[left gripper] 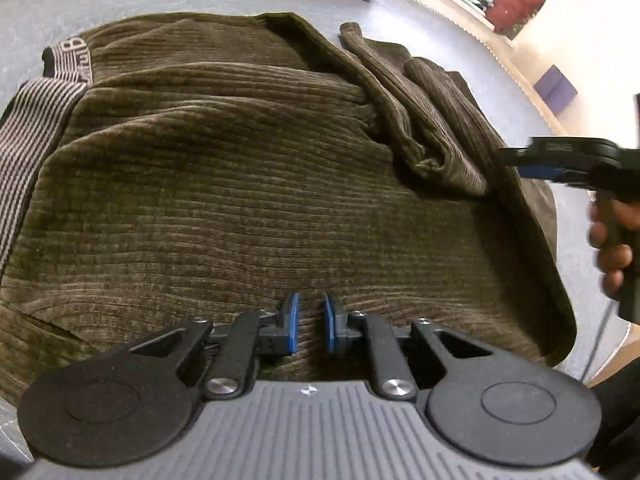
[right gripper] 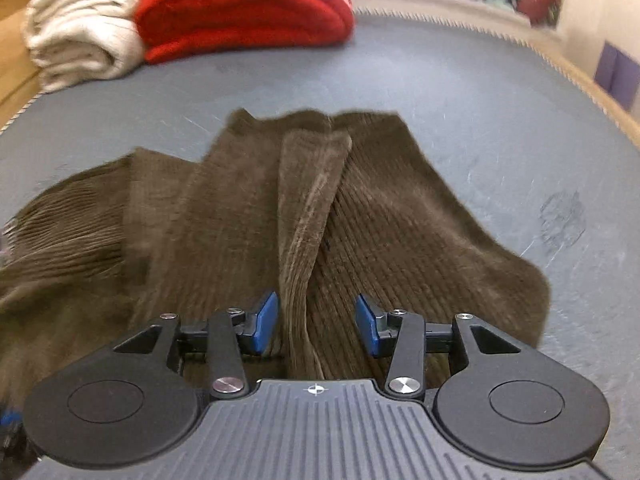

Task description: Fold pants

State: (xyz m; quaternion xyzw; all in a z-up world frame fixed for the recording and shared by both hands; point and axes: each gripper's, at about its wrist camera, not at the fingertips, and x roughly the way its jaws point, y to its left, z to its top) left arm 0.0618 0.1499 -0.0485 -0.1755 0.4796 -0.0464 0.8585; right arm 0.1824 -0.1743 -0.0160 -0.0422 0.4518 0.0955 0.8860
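Brown corduroy pants (left gripper: 224,184) lie on a grey table, with a striped waistband (left gripper: 28,136) at the left and bunched leg ends (left gripper: 432,120) at the right. My left gripper (left gripper: 311,322) hovers over the near part of the pants, its blue pads a narrow gap apart, holding nothing. My right gripper (right gripper: 316,322) is open above the rumpled leg ends (right gripper: 312,200), a raised fold of cloth between its fingers but not pinched. The right gripper also shows in the left wrist view (left gripper: 560,164), held by a hand at the pants' right edge.
A folded red garment (right gripper: 244,8) and a folded cream garment (right gripper: 80,24) lie at the far side of the grey table (right gripper: 460,112). The table's far edge (right gripper: 560,60) curves off right. A purple box (left gripper: 556,88) sits beyond the table.
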